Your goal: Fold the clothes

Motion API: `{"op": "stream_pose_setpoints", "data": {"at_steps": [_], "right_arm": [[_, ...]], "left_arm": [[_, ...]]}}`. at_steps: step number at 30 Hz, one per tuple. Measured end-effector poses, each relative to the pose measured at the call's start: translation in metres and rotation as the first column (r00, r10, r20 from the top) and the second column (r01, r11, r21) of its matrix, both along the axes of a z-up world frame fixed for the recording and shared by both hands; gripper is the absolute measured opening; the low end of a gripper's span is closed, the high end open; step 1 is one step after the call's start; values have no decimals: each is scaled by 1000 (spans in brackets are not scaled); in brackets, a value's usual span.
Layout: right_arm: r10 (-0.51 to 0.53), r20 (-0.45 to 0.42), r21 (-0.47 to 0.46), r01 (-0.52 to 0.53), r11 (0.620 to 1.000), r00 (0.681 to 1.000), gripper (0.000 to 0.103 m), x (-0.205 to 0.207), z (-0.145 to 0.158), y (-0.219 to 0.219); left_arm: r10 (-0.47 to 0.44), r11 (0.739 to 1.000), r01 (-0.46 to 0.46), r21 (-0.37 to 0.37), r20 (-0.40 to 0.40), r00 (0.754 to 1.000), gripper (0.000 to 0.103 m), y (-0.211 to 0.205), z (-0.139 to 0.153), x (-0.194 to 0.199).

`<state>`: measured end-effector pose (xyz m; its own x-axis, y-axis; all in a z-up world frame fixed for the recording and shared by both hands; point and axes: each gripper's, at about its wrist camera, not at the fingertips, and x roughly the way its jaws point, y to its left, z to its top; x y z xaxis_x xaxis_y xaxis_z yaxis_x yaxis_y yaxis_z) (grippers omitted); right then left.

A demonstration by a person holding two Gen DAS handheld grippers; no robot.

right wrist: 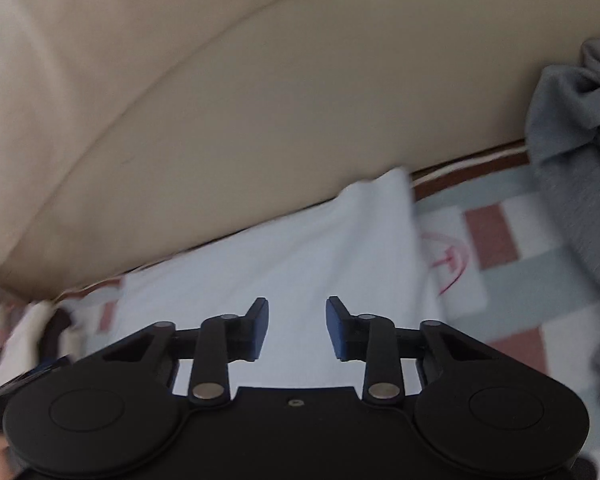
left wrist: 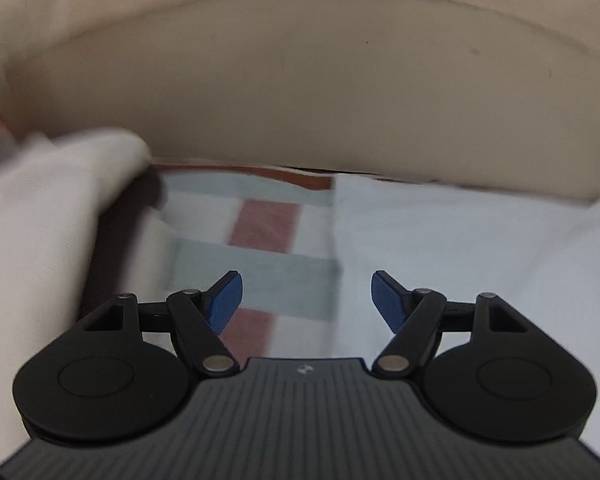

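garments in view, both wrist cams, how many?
3, possibly more hidden: white garment flat on the checked blanket, grey garment bunched at right, cream garment at left.

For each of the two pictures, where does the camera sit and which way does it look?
Left wrist: on the left gripper, looking down and forward at the white garment and checked blanket; its blue fingers show, apart and empty.
Right wrist: on the right gripper, facing the white garment, a grey garment at right; fingers apart, empty.
Shared: white garment, checked blanket, beige headboard.
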<state>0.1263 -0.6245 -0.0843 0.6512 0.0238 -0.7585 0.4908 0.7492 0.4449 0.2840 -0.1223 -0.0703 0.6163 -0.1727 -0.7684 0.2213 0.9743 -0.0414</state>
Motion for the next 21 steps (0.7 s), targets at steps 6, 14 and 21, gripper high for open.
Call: {"op": "stream_pose_setpoints", "data": {"at_steps": [6, 14, 21], "right_arm": [[10, -100, -175, -28, 984, 995, 42, 40, -29, -16], [-104, -208, -217, 58, 975, 973, 45, 68, -75, -49], [-149, -147, -110, 134, 985, 978, 45, 68, -95, -65]], "left_arm": [[-62, 996, 55, -63, -117, 991, 71, -15, -33, 41], [21, 998, -32, -58, -185, 983, 71, -23, -67, 72], [-87, 995, 74, -67, -215, 973, 71, -28, -74, 66]]}}
